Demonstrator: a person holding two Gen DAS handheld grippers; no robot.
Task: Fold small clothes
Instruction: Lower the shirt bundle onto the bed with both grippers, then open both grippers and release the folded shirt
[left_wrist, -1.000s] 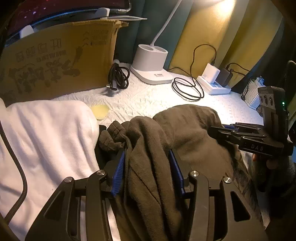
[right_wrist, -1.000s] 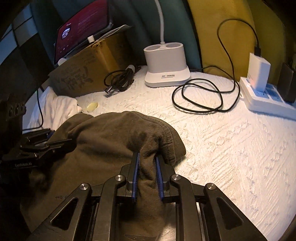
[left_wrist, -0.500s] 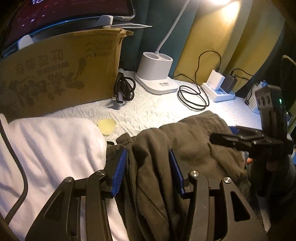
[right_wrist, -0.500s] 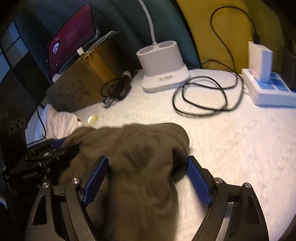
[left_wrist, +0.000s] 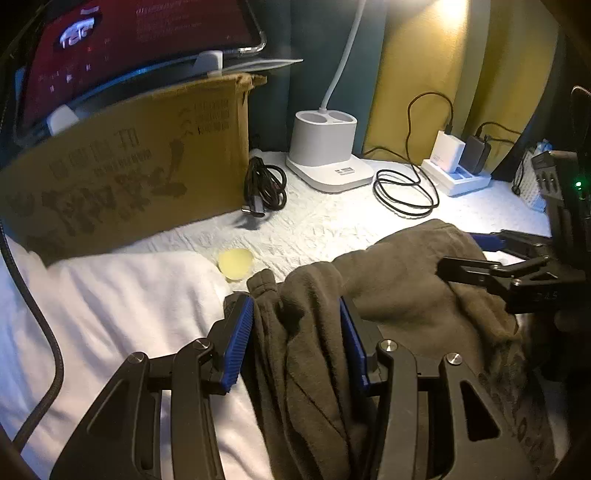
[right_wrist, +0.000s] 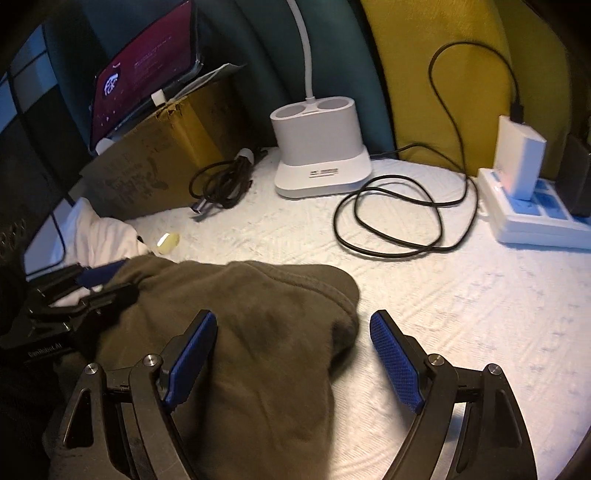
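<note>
A dark olive-brown garment (left_wrist: 406, 295) lies bunched on the white textured cover, also in the right wrist view (right_wrist: 258, 332). My left gripper (left_wrist: 297, 314) has its blue pads apart with a thick fold of the garment lying between them; the pads look slack, open around it. My right gripper (right_wrist: 293, 332) is wide open over the garment's right edge, its right pad over bare cover. Each gripper shows in the other's view: the right one (left_wrist: 491, 254) and the left one (right_wrist: 99, 282).
A white cloth (left_wrist: 110, 314) lies left of the garment. A cardboard box (left_wrist: 129, 177) with a tablet (left_wrist: 129, 37) on top stands at the back left. A lamp base (left_wrist: 325, 151), coiled cables (right_wrist: 391, 221), a power strip (right_wrist: 532, 214) and a small yellow disc (left_wrist: 235, 263) lie behind.
My right gripper let go of the garment's edge and opened wide. My left gripper's pads spread and it drew back, leaving the fold slack between them. The garment settled lower.
</note>
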